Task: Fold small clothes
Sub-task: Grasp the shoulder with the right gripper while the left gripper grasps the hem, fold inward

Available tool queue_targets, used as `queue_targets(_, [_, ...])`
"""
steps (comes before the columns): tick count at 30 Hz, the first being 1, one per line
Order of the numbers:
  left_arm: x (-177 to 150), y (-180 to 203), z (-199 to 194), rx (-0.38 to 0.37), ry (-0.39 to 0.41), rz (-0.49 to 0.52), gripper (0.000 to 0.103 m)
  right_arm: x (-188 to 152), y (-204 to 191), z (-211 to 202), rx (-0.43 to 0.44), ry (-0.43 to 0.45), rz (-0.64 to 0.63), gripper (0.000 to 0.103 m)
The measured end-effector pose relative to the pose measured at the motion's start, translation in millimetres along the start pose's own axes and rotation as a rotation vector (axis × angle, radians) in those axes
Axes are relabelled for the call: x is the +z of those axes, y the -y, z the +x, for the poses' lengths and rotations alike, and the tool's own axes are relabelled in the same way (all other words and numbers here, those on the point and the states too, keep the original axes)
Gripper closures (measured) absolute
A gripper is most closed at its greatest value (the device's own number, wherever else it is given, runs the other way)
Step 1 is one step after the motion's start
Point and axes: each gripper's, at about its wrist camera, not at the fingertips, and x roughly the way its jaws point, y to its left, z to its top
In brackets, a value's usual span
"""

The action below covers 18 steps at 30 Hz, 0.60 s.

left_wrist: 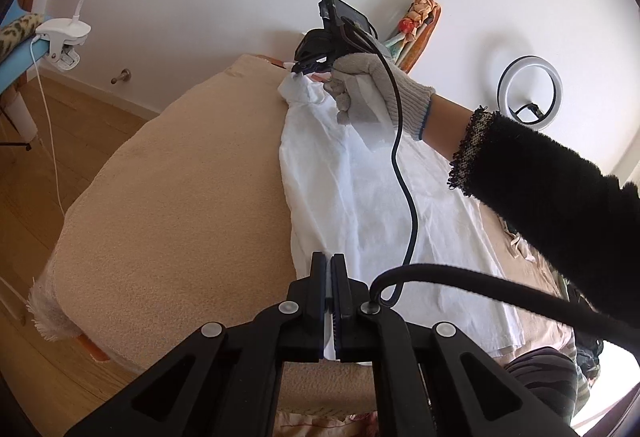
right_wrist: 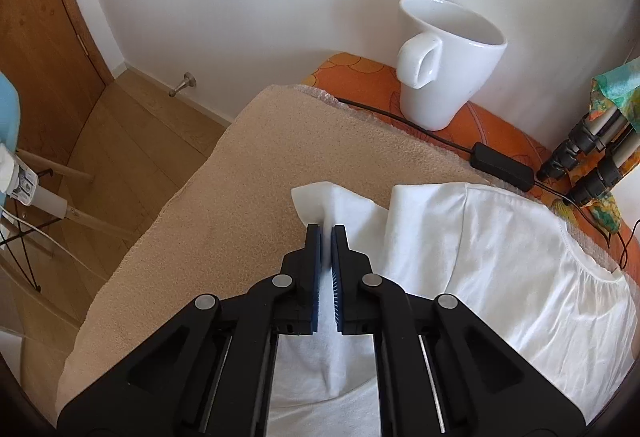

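A small white garment (left_wrist: 360, 189) lies on a beige towel (left_wrist: 180, 197) that covers the table. My left gripper (left_wrist: 329, 261) is shut on the garment's near edge, with white cloth pinched between its pads. At the far end, a gloved hand holds my right gripper (left_wrist: 304, 67) on the garment's other edge. In the right wrist view the right gripper (right_wrist: 326, 231) is shut on a raised fold of the white garment (right_wrist: 500, 257), whose corner sticks up beyond the fingertips.
A white mug (right_wrist: 448, 69) stands on the orange cloth (right_wrist: 360, 77) at the table's far end, beside a black power adapter (right_wrist: 504, 163) and its cable. A ring light (left_wrist: 528, 93) stands by the wall. A clip-on lamp (left_wrist: 64, 37) is at the left.
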Motion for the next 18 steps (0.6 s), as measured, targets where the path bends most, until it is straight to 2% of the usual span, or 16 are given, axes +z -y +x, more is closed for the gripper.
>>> queue_targets(9, [-1, 56, 13, -0.068, -0.028, 0.118, 0.103, -8, 64, -60, 0.093, 0.139, 0.137, 0.097])
queue_targets(14, [-10, 81, 28, -0.105, -0.076, 0.156, 0.103, -25, 107, -85, 0.073, 0.185, 0.194, 0.097])
queue_targets(18, [-21, 94, 40, -0.121, -0.132, 0.180, 0.103, -45, 147, -87, 0.047, 0.188, 0.253, 0.097])
